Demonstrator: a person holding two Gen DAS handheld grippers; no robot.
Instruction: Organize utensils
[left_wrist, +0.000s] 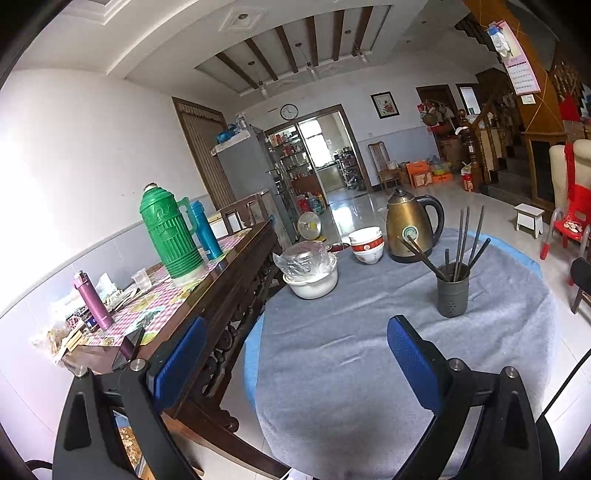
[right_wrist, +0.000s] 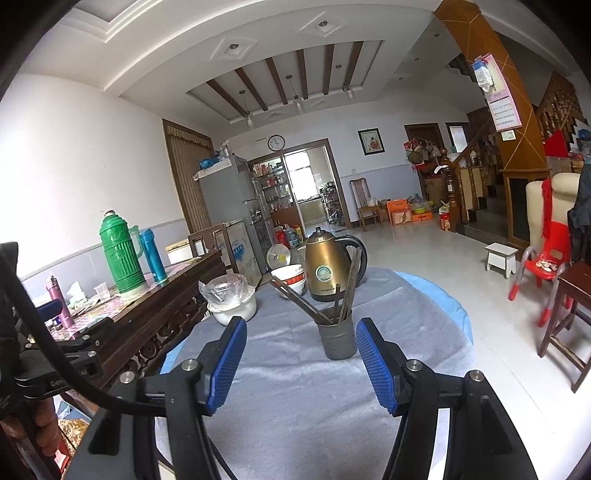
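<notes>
Left wrist view, left to right: wooden sideboard (left_wrist: 236, 280) carries a purple bottle (left_wrist: 92, 302), green thermos (left_wrist: 168, 236) and teal flask (left_wrist: 205, 229). Round table with grey cloth (left_wrist: 369, 350) holds a wrapped white pot (left_wrist: 312, 273), stacked bowls (left_wrist: 366, 244), brass kettle (left_wrist: 412, 229), then the dark utensil holder (left_wrist: 452, 293) with chopsticks (left_wrist: 463, 243) upright or leaning in it. Left gripper (left_wrist: 299, 350) jaws wide apart, empty, over cloth.

Right wrist view only: the left gripper (right_wrist: 66, 354) seen from outside, with a hand (right_wrist: 44, 432) and cable. Right gripper (right_wrist: 301, 350) jaws apart, empty, holder (right_wrist: 338, 339) just ahead between the pads (right_wrist: 375, 365), untouched. Only here: wooden stool (right_wrist: 565, 325) at far right.
</notes>
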